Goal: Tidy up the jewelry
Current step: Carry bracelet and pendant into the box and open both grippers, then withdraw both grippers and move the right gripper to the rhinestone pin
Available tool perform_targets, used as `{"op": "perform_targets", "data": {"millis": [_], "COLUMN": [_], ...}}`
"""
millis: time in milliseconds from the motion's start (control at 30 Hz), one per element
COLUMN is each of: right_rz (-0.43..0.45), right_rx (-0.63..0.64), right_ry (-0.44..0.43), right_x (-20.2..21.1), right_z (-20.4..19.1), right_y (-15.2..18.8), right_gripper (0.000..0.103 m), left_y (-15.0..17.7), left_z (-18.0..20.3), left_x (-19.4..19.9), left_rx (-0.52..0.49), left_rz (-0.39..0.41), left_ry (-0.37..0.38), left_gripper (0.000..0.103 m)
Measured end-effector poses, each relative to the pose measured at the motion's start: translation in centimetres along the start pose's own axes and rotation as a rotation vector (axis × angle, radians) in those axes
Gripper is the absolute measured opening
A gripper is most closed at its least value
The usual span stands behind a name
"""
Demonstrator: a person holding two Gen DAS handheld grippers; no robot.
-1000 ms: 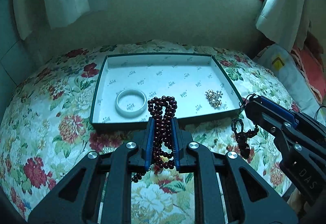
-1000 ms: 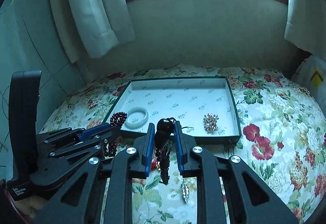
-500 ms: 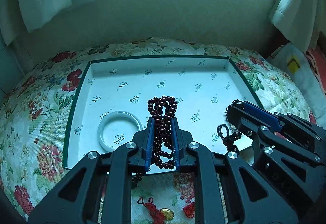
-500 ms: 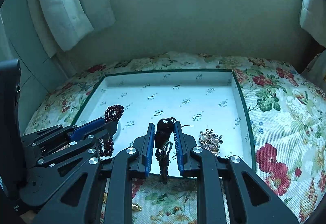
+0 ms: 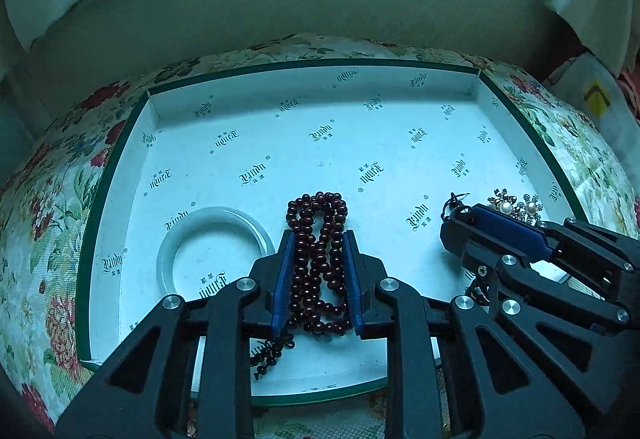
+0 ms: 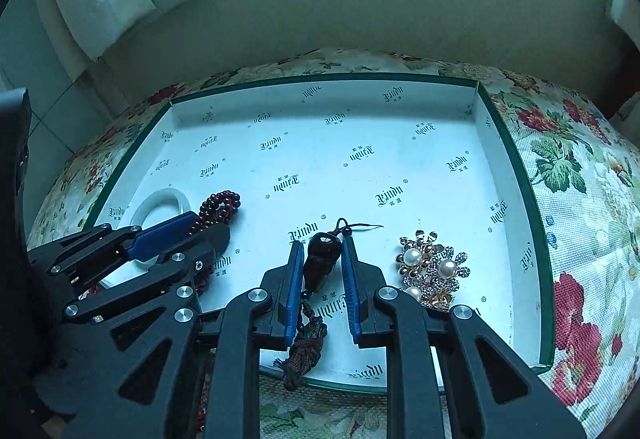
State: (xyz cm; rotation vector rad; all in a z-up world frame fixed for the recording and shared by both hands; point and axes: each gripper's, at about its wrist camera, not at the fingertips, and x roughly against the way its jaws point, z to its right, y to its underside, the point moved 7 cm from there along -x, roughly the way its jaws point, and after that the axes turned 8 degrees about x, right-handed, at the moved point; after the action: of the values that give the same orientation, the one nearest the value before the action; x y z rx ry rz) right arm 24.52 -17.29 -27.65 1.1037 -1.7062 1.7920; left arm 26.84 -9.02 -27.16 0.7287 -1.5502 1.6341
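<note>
Jewelry's all going into the white tray, so the left gripper is opening around the red bead necklace beside the bangle (nice spacing!) while the right gripper is clamped on a dark pendant by the brooch.

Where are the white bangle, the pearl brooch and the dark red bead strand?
white bangle (image 5: 170, 253), left wrist view, left side of the ring.
pearl brooch (image 6: 430, 269), right wrist view, centre of the cluster.
dark red bead strand (image 5: 318, 231), left wrist view, upper loops.
</note>
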Motion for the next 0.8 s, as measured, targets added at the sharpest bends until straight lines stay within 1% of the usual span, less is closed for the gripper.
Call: {"op": "perform_targets", "data": {"millis": [100, 167, 200, 233, 267, 300, 333, 400, 433, 567, 800], "right_rz": [0.002, -0.001, 0.001, 0.000, 0.002, 0.008, 0.012, 0.023, 0.029, 0.060, 0.113], "right_rx": [-0.018, -0.032, -0.038, -0.044, -0.054, -0.065, -0.074, -0.086, -0.087, -0.084, -0.058], "right_ry": [-0.006, -0.008, -0.012, -0.011, -0.011, -0.016, -0.018, -0.014, -0.012, -0.009, 0.006], "right_x": [-0.2, -0.4, -0.3, -0.3, -0.2, -0.1, 0.0, 0.3, 0.4, 1.5, 5.1], "right_z": [0.3, 0.7, 0.9, 1.0, 1.3, 1.5, 1.7, 2.0, 2.0, 2.0, 1.5], "right_y": [0.1, 0.2, 0.2, 0.2, 0.2, 0.2, 0.2, 0.1, 0.0, -0.5, -0.7], "right_gripper": [0.020, 0.020, 0.020, 0.020, 0.021, 0.023, 0.029, 0.037, 0.038, 0.038, 0.038], "left_y": [-0.1, -0.1, 0.0, 0.0, 0.0, -0.1, -0.1, -0.2, -0.2, -0.4, -0.4], "left_z": [0.0, 0.0, 0.0, -0.2, -0.3, -0.4, -0.6, -0.6, -0.6, -0.5, -0.1], "left_x": [-0.1, -0.2, -0.2, -0.1, -0.1, 0.0, 0.0, 0.1, 0.1, 1.0, 3.5], "left_rx": [0.001, 0.001, 0.006, 0.015, 0.026, 0.036, 0.043, 0.045, 0.044, 0.041, 0.034], "left_rz": [0.006, 0.005, 0.002, -0.002, -0.003, -0.001, 0.001, 0.000, -0.002, 0.012, 0.035], "left_ry": [0.006, 0.007, 0.006, 0.007, 0.011, 0.014, 0.013, 0.012, 0.015, 0.021, 0.039], "left_gripper": [0.032, 0.037, 0.043, 0.051, 0.054, 0.059, 0.060, 0.061, 0.061, 0.063, 0.063]}}
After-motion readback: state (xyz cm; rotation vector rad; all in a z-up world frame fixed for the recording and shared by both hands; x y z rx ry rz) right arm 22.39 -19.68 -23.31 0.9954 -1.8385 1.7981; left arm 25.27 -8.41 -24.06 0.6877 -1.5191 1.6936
